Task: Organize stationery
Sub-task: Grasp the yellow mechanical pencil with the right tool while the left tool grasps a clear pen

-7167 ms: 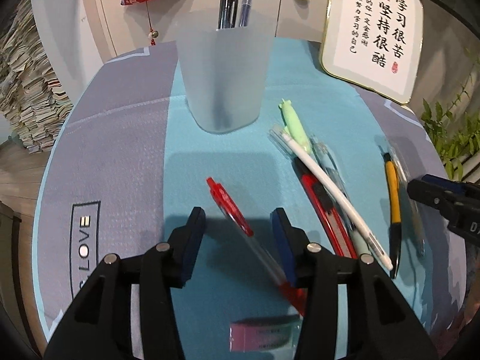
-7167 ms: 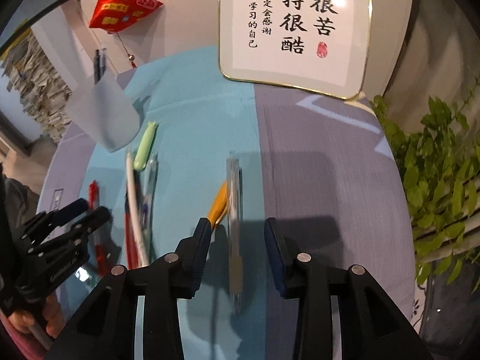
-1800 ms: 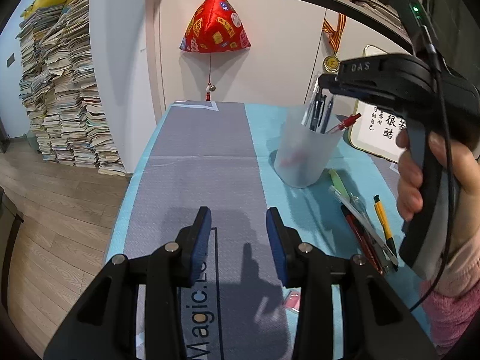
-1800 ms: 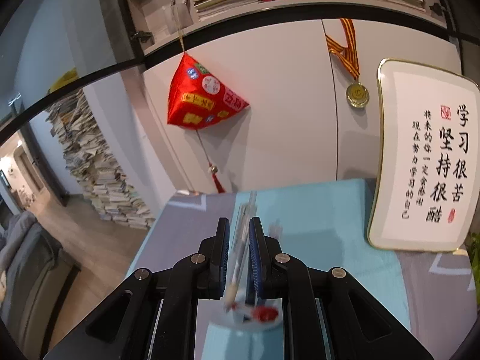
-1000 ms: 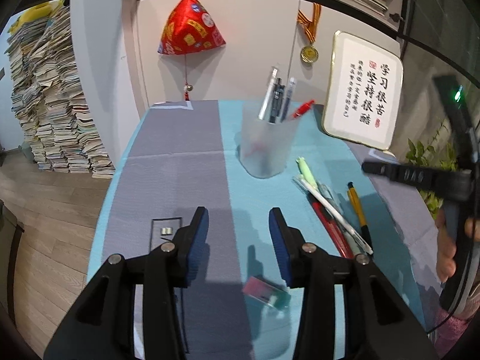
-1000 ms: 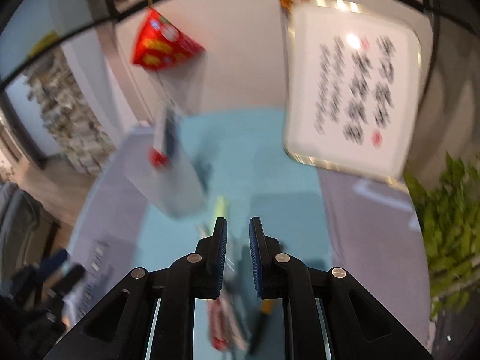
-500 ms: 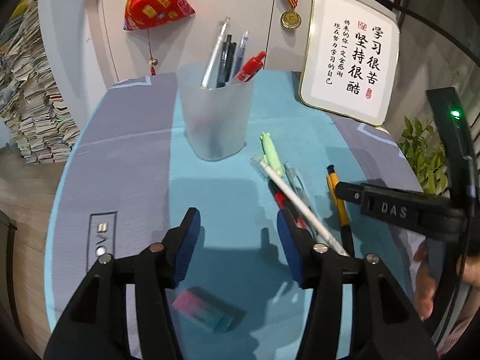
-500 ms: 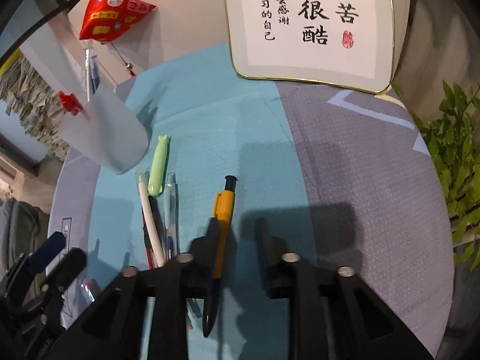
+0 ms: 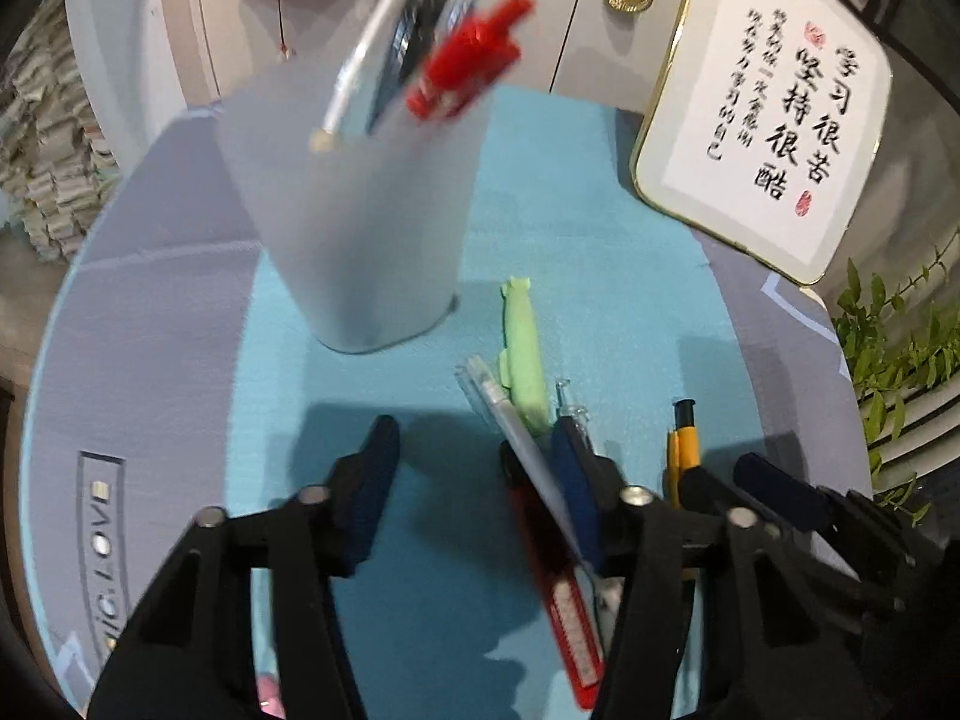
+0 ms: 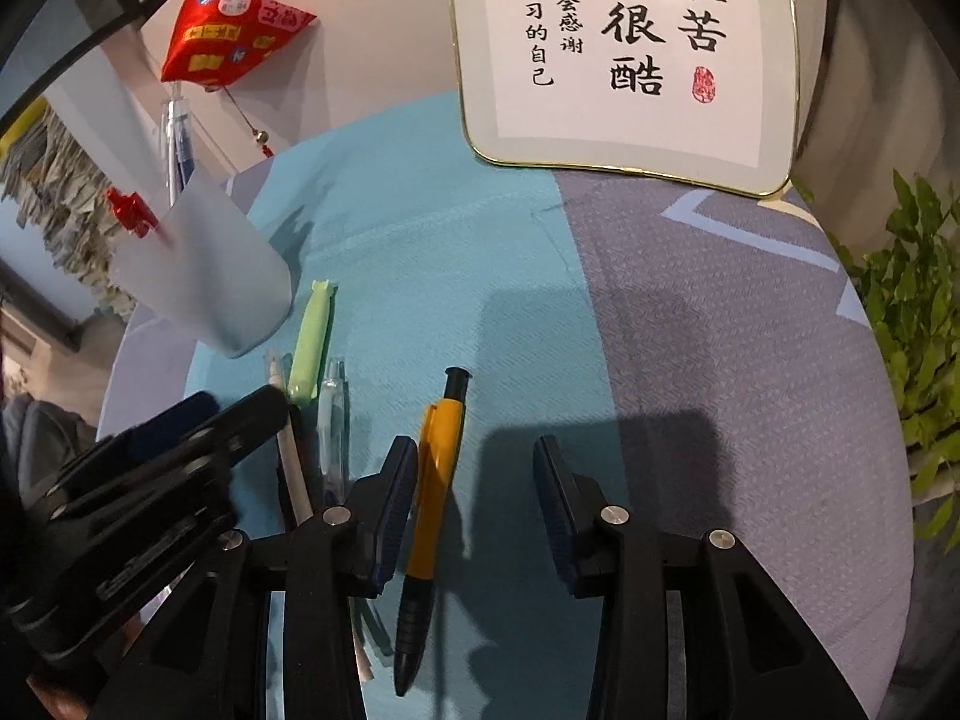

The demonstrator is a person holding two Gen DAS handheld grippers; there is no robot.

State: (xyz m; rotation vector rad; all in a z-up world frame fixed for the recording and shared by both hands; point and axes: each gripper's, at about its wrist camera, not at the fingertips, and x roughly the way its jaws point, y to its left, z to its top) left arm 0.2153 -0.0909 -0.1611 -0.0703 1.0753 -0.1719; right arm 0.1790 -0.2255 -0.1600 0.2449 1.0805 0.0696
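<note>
Both tongs hang open and empty over the desk mat (image 10: 720,324) — the left gripper (image 9: 474,444) above the loose pile, the right gripper (image 10: 474,474) with its left finger just beside the yellow pen (image 10: 435,474). Part of the job looks done: the frosted cup (image 9: 354,240) already holds a red pen (image 9: 468,69) and several others. Left on the mat — the yellow pen, a green pen (image 9: 523,354), a white pen (image 9: 528,456), a clear pen (image 10: 331,420), a red box cutter (image 9: 570,618) and a pink eraser (image 9: 267,693) at the near edge.
</note>
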